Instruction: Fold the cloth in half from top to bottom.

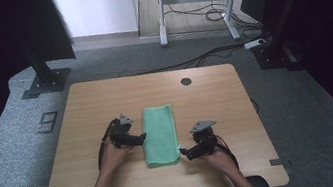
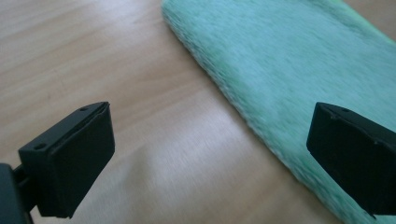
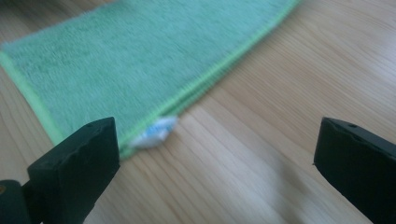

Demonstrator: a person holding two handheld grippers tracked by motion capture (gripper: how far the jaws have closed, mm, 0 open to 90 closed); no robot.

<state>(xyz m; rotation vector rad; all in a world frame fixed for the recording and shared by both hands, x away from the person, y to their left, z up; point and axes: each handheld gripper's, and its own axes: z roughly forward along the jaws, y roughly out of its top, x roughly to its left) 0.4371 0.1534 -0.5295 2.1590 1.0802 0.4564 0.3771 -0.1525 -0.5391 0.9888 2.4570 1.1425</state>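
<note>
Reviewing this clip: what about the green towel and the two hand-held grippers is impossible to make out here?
- Printing on the white tag at the green towel corner: blurred in the right gripper view, too small in the high view.
- How many layers the towel is folded into: edges blur together.
- Towel's far end: cut off by the frame edge in both gripper views.
- Left hand-held gripper and right hand-held gripper: bodies below the frame.

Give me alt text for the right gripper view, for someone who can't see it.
A folded green towel lies flat on a wooden table, a small white tag sticking out at its stitched edge near one corner. The right claw is open, its two black jaws wide apart low over the table beside that corner.
</note>
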